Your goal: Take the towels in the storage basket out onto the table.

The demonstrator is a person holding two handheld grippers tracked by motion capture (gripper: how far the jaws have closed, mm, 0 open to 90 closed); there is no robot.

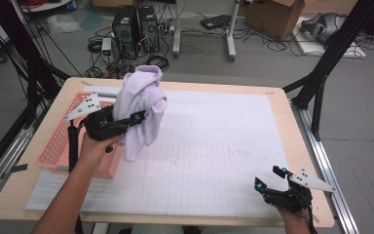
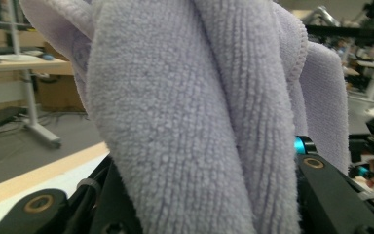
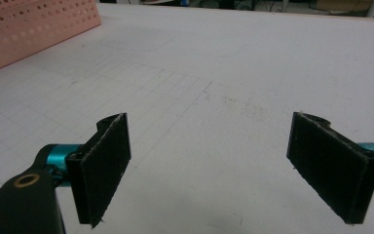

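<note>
Grey floor [image 1: 272, 63] strewn with black cables. Two computer towers [image 1: 136, 29] at 12 o'clock; cardboard box [image 1: 277, 17] at 1 o'clock. Black frame struts [image 1: 331, 53] flank wooden table [image 1: 282, 105].

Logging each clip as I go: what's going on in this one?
A person's left gripper is shut on a lavender towel, holding it bunched in the air by the pink perforated basket at the table's left. The right gripper rests open and empty over the white grid mat.
</note>
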